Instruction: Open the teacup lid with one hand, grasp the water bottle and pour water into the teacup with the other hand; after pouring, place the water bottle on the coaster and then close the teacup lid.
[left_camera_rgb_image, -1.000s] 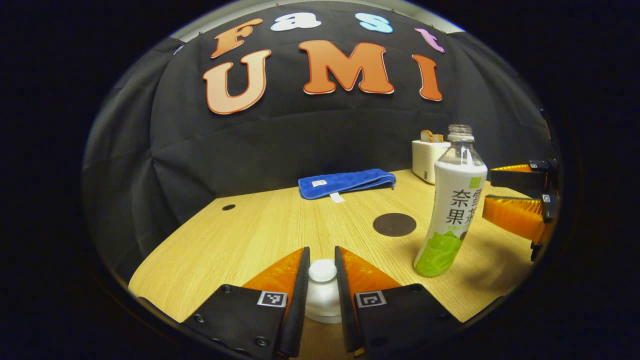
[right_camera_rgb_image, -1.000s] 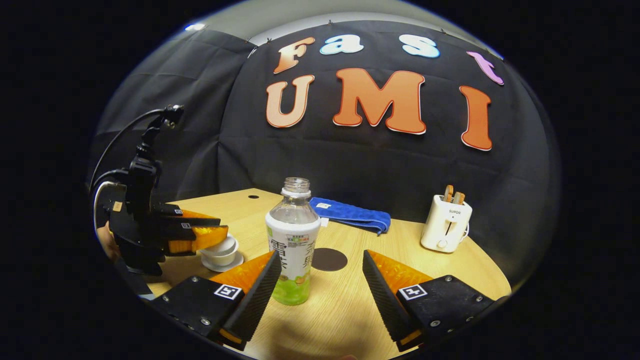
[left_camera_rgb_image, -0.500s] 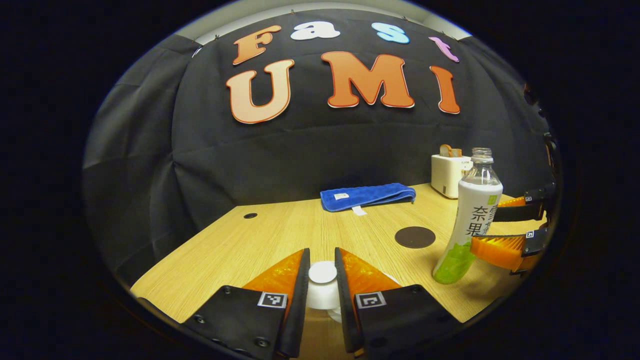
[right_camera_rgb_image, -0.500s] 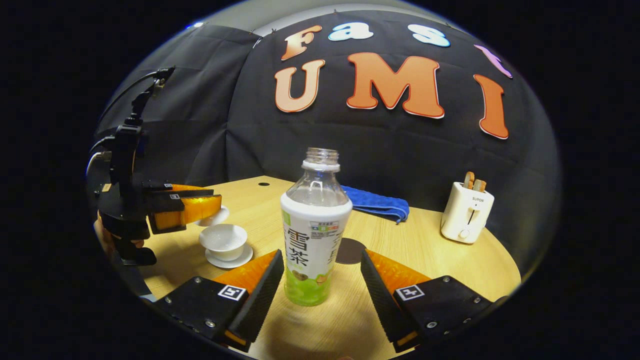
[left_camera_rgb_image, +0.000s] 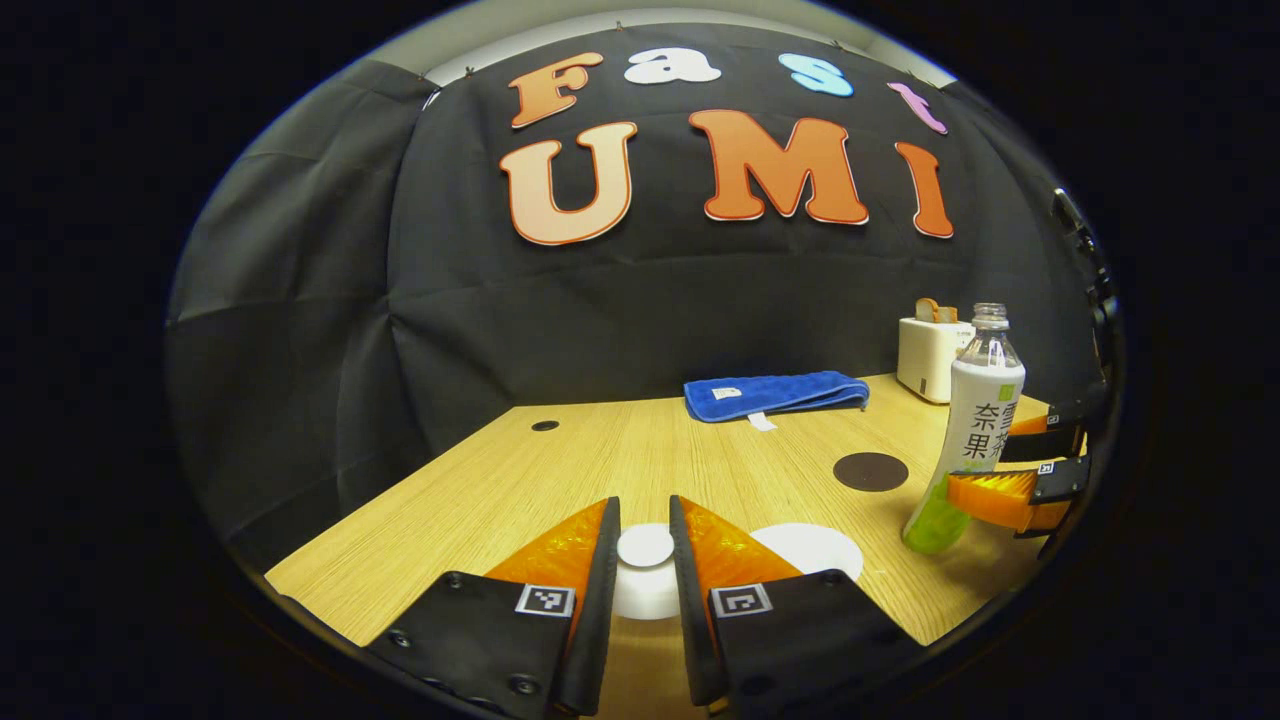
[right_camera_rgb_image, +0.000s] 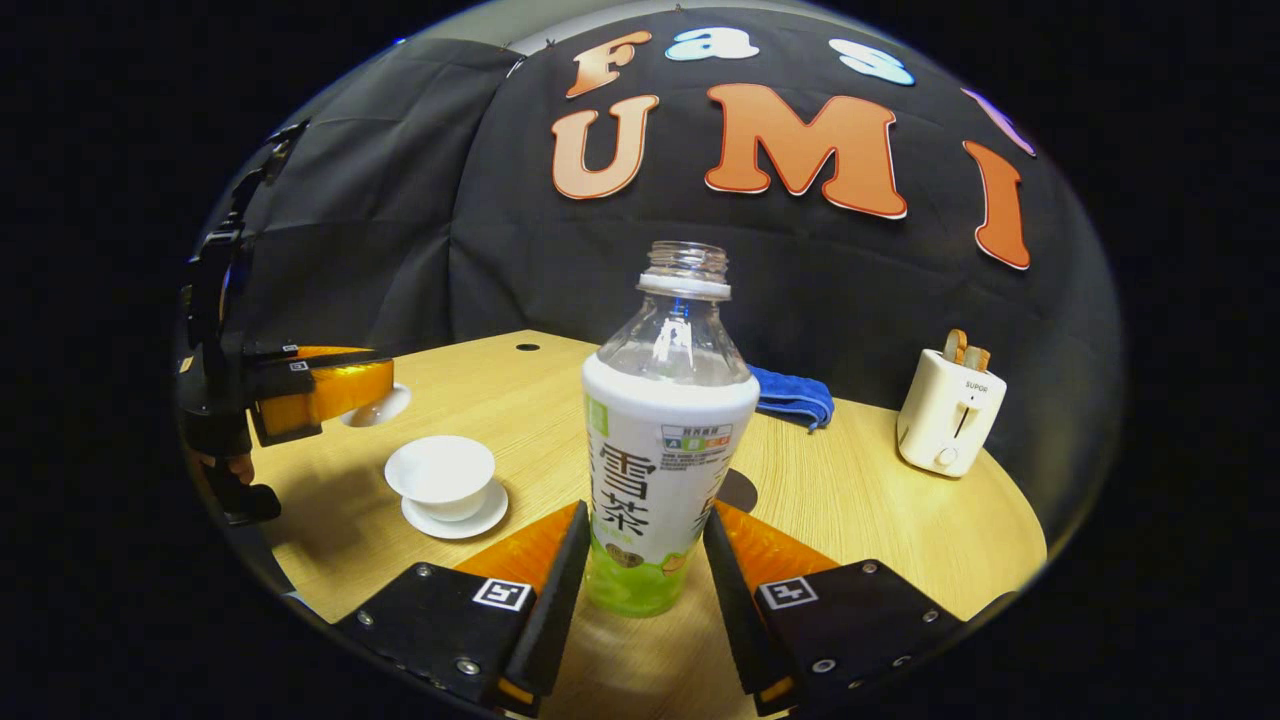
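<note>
While lid (left_camera_rgb_image: 645, 545) is held by knob in closed jaws of left gripper (left_camera_rgb_image: 645, 560), lifted clear left of teacup (right_camera_rgb_image: 441, 470), opening step is judged done. Uncapped water bottle (right_camera_rgb_image: 668, 440) is bracketed by right gripper (right_camera_rgb_image: 640, 560), jaws narrowed to label, firm contact not certain; bottle stands on table (right_camera_rgb_image: 880, 520). Pouring, placing on coaster (left_camera_rgb_image: 871, 471), re-lidding remain. Against earlier frame: lid carried further off cup, right jaws closed in from wide.

Capless water bottle (right_camera_rgb_image: 668, 440) upright; teacup (right_camera_rgb_image: 441, 473) uncovered.
</note>
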